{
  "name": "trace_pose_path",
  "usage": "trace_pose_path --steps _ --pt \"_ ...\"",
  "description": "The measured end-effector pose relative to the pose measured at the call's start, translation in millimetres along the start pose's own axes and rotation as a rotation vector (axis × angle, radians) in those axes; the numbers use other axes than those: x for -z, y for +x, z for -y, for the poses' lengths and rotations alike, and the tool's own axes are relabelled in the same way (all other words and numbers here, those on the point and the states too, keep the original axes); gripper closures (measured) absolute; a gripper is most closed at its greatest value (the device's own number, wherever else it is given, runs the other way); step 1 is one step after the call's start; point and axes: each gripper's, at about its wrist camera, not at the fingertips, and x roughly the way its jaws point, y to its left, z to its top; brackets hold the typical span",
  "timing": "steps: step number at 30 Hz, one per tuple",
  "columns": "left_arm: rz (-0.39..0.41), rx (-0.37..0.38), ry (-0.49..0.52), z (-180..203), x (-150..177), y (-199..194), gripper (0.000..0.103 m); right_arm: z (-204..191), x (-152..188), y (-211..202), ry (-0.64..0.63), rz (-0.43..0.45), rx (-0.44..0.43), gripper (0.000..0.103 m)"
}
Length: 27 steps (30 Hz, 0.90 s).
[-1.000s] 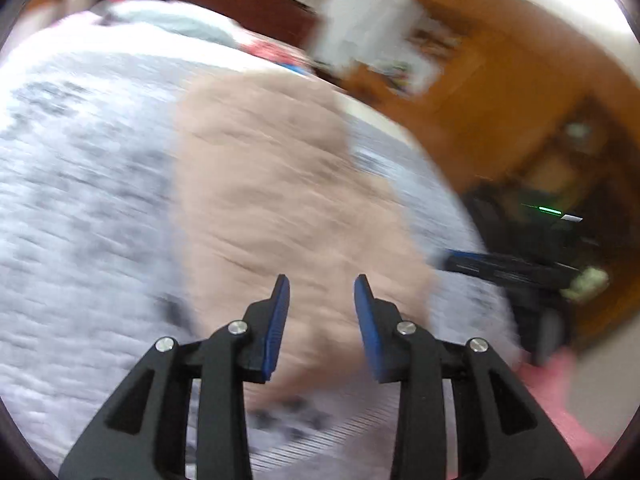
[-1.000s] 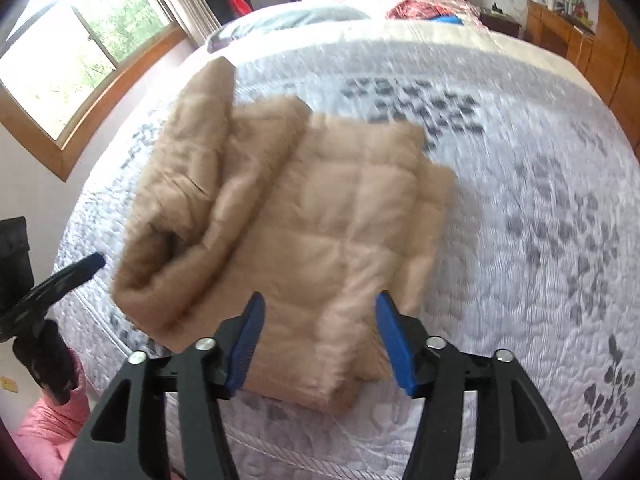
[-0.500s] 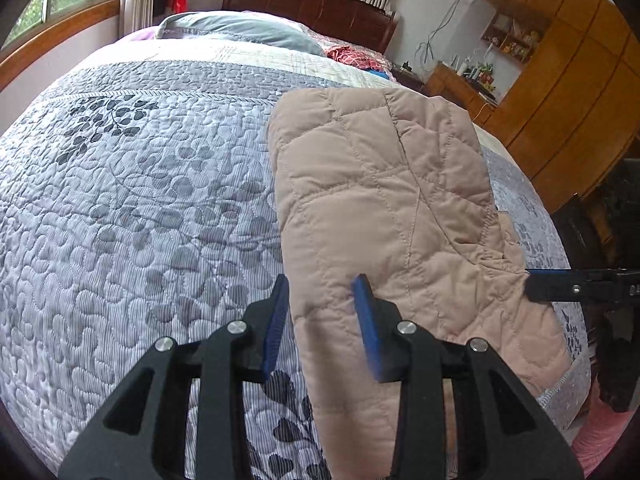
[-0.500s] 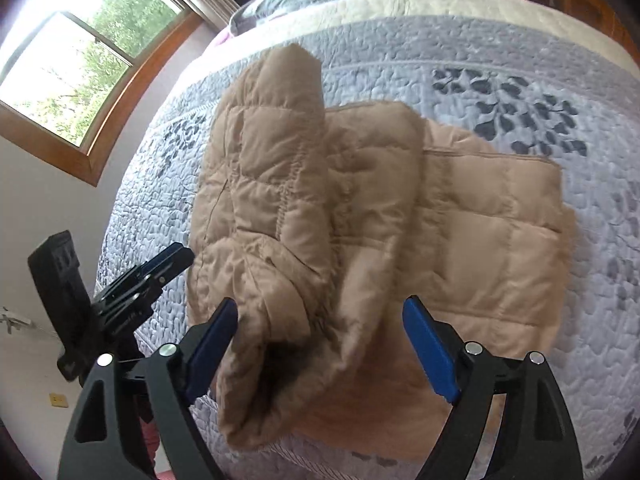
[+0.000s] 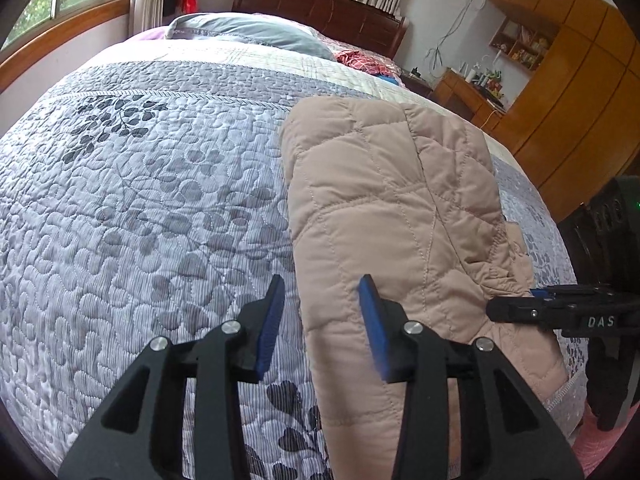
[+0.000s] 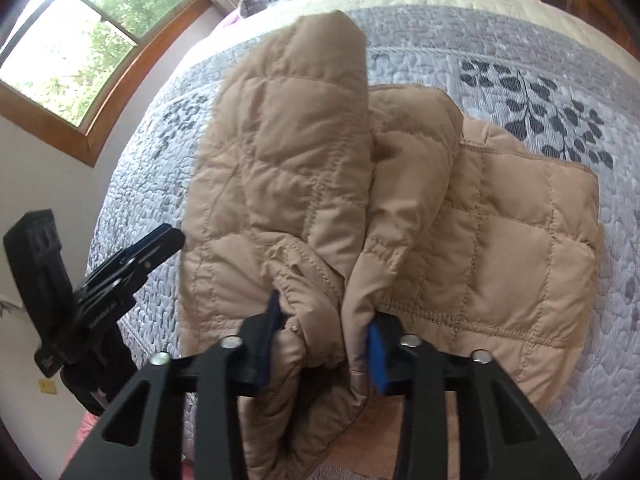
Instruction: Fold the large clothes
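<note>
A beige quilted jacket (image 5: 400, 216) lies partly folded on the grey patterned bedspread (image 5: 140, 200). My left gripper (image 5: 320, 320) is open and empty, straddling the jacket's left edge near the bed's front. My right gripper (image 6: 324, 340) has its jaws around a bunched fold of the jacket (image 6: 300, 184) at the near edge; the fabric fills the gap between the blue pads. The right gripper also shows at the right of the left wrist view (image 5: 560, 308). The left gripper shows at the left of the right wrist view (image 6: 132, 256).
A headboard (image 5: 320, 4) and pillow (image 5: 248, 32) are at the far end of the bed. Wooden cabinets (image 5: 568, 92) stand on the right, a window (image 6: 72, 40) on the left. Pink cloth (image 5: 608, 440) lies by the bed's front corner.
My right gripper has moved in onto the jacket's near fold and narrowed around it. My left gripper has held steady at the jacket's left edge, after a fast swing a second ago.
</note>
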Motion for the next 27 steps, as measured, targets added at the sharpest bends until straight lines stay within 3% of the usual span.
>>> trace_pose_path --steps 6,12,16,22,27 --pt "0.019 0.008 -0.007 1.6 -1.2 -9.7 0.065 -13.0 5.0 -31.3 -0.068 0.065 -0.022 0.080" --pt "0.085 0.049 0.014 17.4 -6.0 -33.5 0.065 -21.1 16.5 -95.0 -0.129 0.209 -0.023 0.081" --pt "0.089 0.081 0.067 40.5 -8.0 -34.5 0.065 -3.0 29.6 -120.8 -0.099 0.258 -0.007 0.081" --pt "0.028 0.114 0.144 80.5 -0.8 -8.4 0.065 43.5 51.3 -117.8 -0.005 0.260 0.006 0.081" --pt "-0.006 0.089 0.202 98.2 9.5 13.7 0.064 80.8 64.6 -92.5 0.057 0.218 0.012 0.081"
